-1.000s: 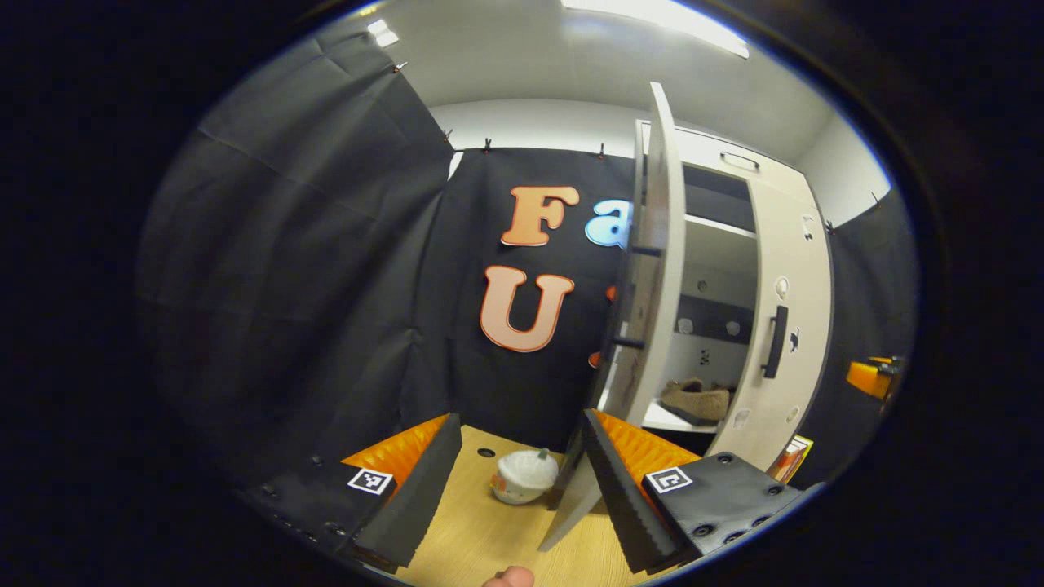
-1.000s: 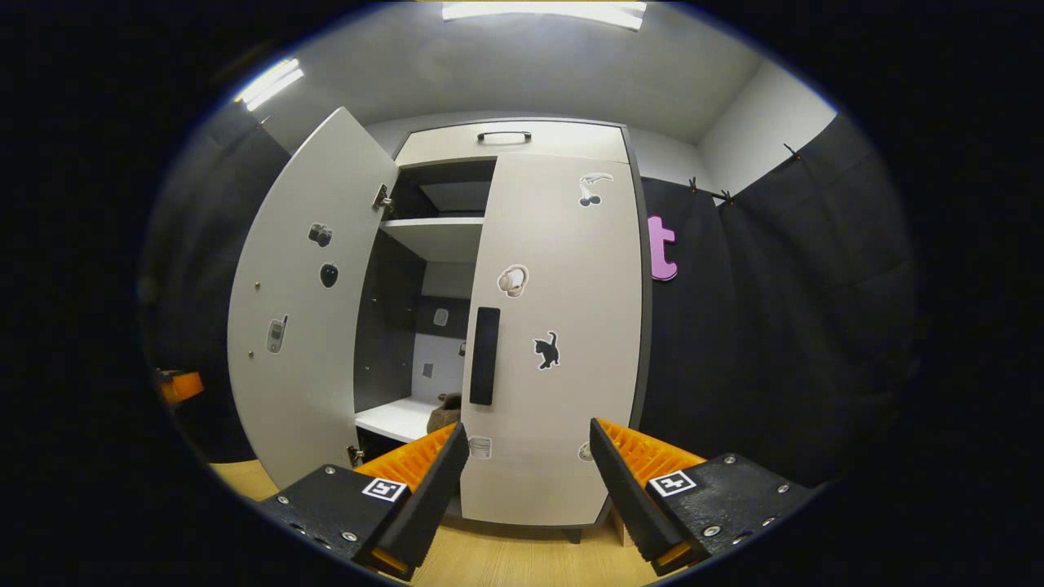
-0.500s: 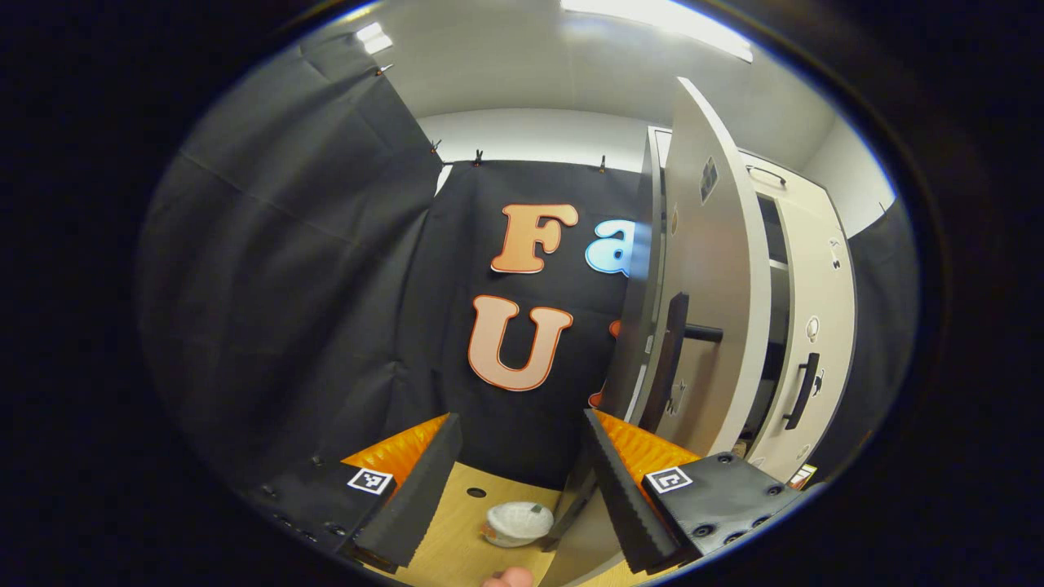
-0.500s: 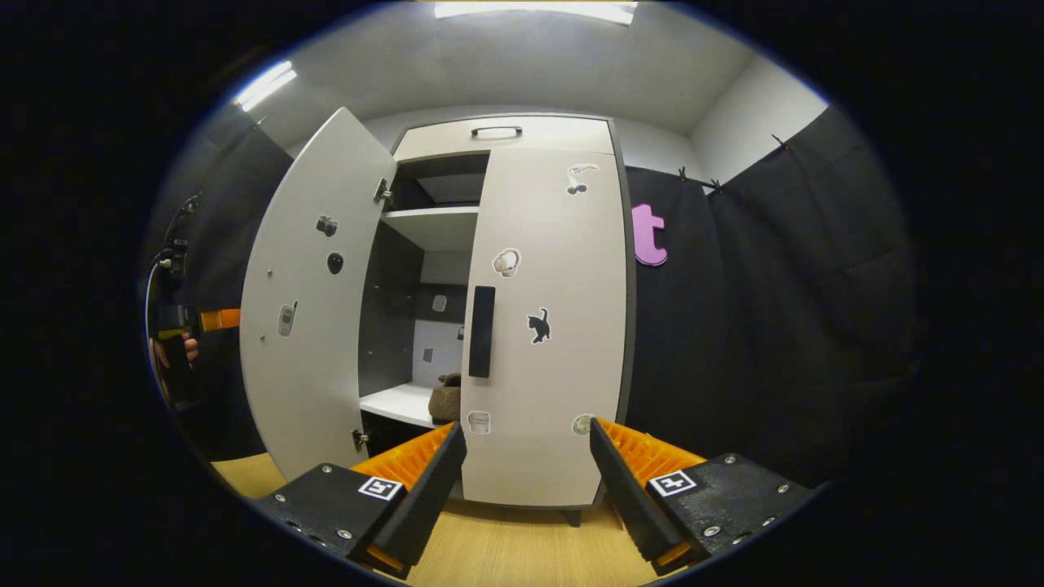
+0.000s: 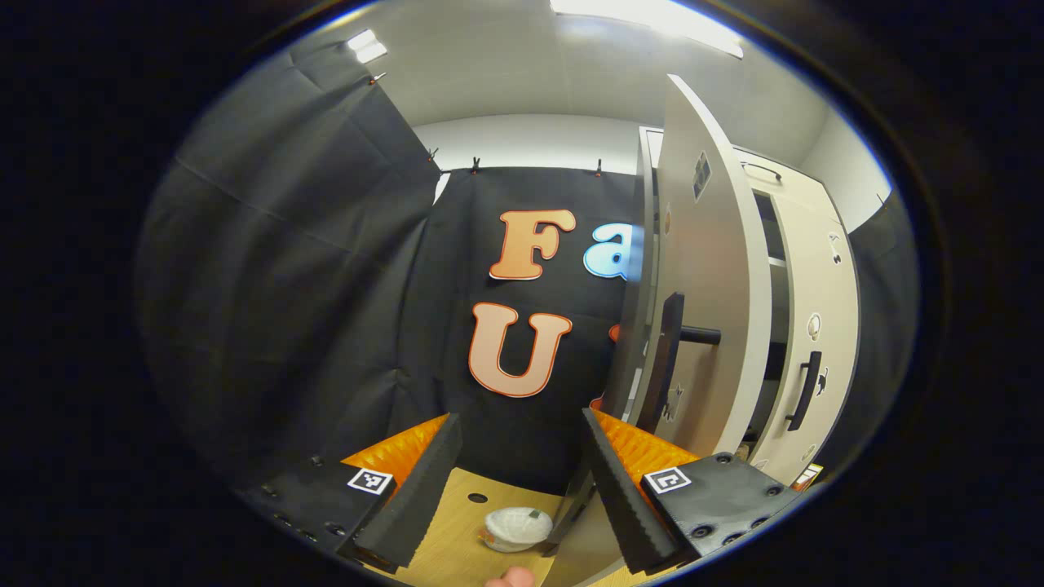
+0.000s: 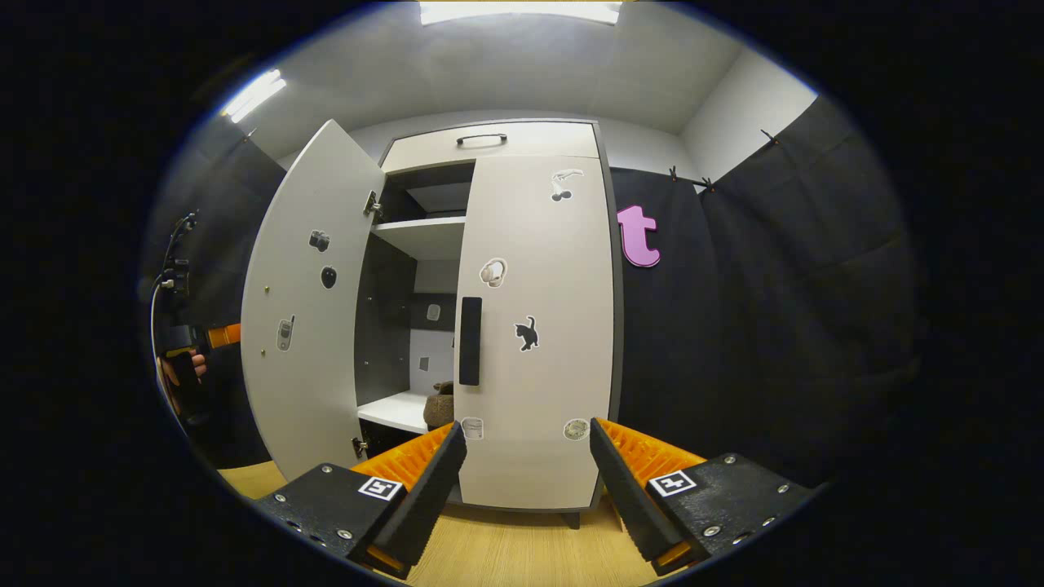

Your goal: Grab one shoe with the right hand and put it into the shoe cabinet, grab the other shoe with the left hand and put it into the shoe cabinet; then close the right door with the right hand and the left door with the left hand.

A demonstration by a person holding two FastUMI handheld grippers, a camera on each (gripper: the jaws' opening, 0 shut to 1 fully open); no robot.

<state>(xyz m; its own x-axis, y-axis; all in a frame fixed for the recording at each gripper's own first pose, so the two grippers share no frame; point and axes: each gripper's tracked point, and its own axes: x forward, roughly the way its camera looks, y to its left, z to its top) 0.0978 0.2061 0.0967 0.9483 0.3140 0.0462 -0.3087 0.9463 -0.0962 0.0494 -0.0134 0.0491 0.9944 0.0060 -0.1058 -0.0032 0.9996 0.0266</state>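
Shoe (image 6: 441,402) sits on the lower shelf inside the shoe cabinet (image 6: 497,140), behind the shut right door (image 6: 534,326); left door (image 6: 306,310) stands ajar. Left tongs (image 5: 518,481) and right tongs (image 6: 522,481) both gape wide, holding nothing
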